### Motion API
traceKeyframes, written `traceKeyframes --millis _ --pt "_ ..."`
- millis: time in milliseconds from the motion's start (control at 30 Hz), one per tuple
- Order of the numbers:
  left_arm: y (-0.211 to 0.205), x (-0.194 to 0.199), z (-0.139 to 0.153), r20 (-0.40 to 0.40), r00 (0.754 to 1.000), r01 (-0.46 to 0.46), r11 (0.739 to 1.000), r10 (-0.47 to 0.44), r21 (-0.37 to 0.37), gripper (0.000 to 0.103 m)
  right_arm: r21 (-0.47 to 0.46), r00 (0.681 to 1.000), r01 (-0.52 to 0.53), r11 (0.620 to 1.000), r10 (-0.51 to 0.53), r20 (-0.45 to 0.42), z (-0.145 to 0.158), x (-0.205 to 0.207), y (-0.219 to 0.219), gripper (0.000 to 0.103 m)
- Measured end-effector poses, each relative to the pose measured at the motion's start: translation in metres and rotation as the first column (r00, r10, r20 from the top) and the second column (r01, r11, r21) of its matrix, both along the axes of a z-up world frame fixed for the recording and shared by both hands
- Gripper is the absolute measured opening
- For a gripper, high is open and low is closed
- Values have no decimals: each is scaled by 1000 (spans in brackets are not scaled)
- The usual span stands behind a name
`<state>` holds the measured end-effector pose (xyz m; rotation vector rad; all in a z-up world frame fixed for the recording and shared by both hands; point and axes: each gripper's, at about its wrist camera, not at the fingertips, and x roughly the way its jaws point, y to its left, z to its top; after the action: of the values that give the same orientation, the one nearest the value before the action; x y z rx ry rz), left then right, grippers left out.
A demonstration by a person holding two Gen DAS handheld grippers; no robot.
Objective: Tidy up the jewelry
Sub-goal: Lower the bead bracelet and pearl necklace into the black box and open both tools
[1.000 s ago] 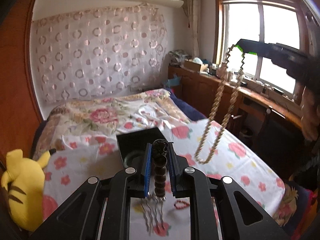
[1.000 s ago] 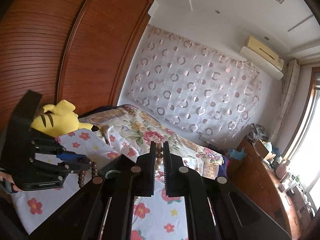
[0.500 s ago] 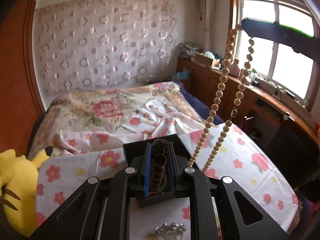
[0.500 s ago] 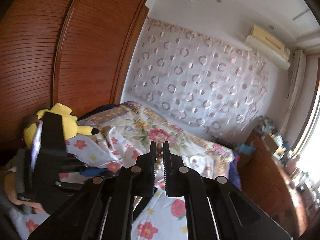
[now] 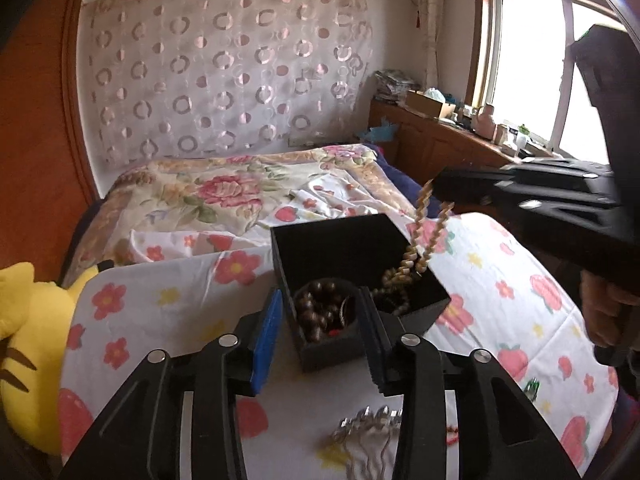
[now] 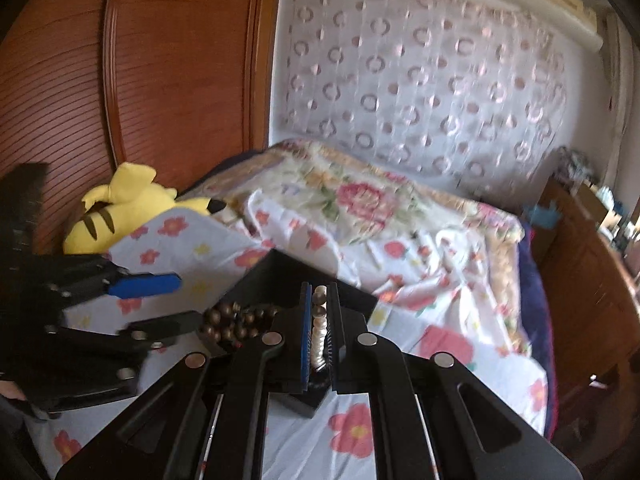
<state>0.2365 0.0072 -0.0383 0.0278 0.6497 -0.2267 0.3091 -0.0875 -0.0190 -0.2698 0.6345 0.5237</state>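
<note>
A black open box (image 5: 316,242) sits on the floral bed sheet (image 5: 168,312); it also shows in the right wrist view (image 6: 280,276). A dark brown bead bracelet (image 5: 320,312) lies inside its near corner, and shows in the right wrist view (image 6: 232,322). My left gripper (image 5: 320,336) is open, its jaws straddling that corner. My right gripper (image 6: 319,320) is shut on a light wooden bead necklace (image 6: 320,328), which hangs down into the box (image 5: 420,240).
A yellow plush toy (image 5: 28,344) lies at the left of the bed, also in the right wrist view (image 6: 120,208). Silver hair combs (image 5: 368,428) lie on the sheet in front of the box. A wooden cabinet (image 5: 440,148) runs under the window at the right.
My left gripper has opened and let the dark bead bracelet drop into the box. My right gripper has lowered the light necklace from high in the air into the box.
</note>
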Motion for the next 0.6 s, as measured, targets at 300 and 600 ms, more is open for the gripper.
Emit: traceKeyframes --millis 300,600 --pt "8 -21 -3 2 1000 -11 1000 11 0 54 37 999 -13 999 15 -39 -14 -6 2 25" --pt "16 -43 -13 0 999 -35 999 35 -30 79 56 999 -46 997 47 -20 -11 -51 -29 32"
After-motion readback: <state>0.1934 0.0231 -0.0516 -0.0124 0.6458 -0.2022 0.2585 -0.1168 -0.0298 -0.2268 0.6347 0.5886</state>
